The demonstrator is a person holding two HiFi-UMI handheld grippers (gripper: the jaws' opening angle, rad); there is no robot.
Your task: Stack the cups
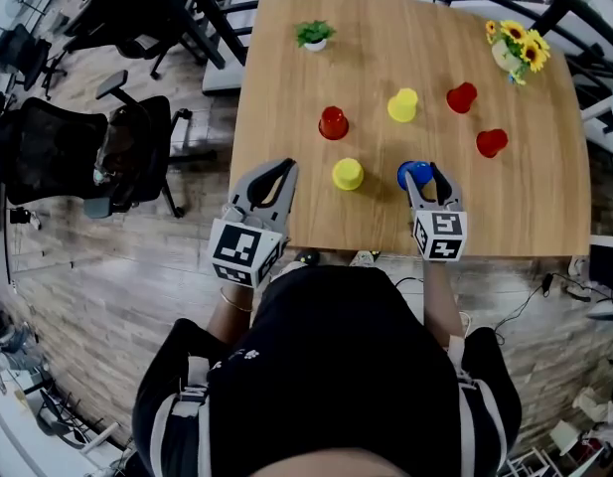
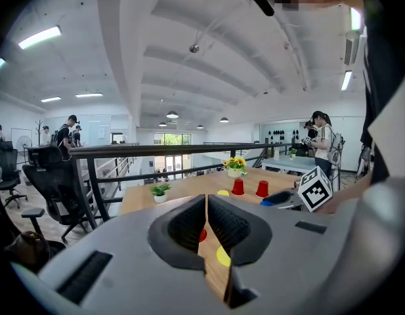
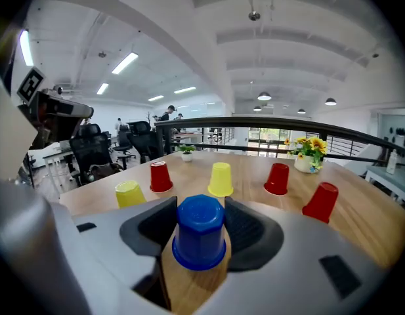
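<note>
On the light wooden table [image 1: 544,207], head view, six upturned cups stand singly and apart. No stack is begun, so the whole task remains to be done. Three red plastic cups [image 1: 333,122] and two yellow plastic cups [image 1: 348,174] stand free of both grippers. One blue plastic cup [image 1: 415,173] stands near the front edge, between the jaws of the right gripper [image 1: 422,175]. At the front left edge hangs the left gripper [image 1: 276,172], with no cup beside it.

Left gripper view: its jaws are drawn together to a thin slit and hold nothing. Slivers of red and yellow show through the slit.

Right gripper view: the jaws are clenched on the sides of the blue plastic cup, which rests base-up on the wood. Both pads appear to touch it, though the wide lens leaves this uncertain. Whether any cup hides another beneath it cannot be told.
</note>
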